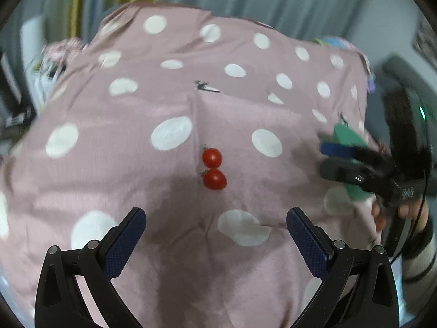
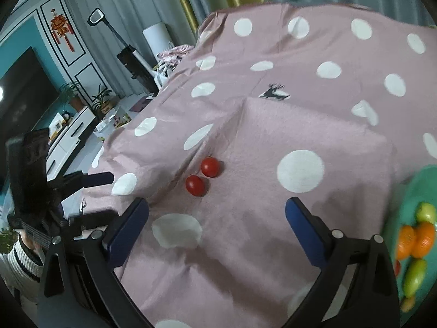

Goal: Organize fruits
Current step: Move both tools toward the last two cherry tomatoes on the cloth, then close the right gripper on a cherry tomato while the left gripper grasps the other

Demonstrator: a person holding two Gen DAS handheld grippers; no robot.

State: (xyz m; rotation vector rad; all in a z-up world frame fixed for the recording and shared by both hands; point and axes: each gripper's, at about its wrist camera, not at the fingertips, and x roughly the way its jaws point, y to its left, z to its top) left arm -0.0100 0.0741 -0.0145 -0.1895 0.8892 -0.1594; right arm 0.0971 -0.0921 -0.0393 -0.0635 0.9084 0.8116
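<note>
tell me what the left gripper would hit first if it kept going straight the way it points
Probably the nearer cherry tomato, almost centred ahead of the open left gripper, with the second tomato touching just behind it. Only pink dotted cloth lies between; depth is uncertain.

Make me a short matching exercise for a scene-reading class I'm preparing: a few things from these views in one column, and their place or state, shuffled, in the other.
Things:
1. cherry tomatoes
2. oranges
3. left gripper
4. tablecloth

Place or state:
A. on the green plate
B. pink with white dots
C. side by side on the cloth
D. open, holding nothing

Pairs: 1-C, 2-A, 3-D, 4-B
</note>
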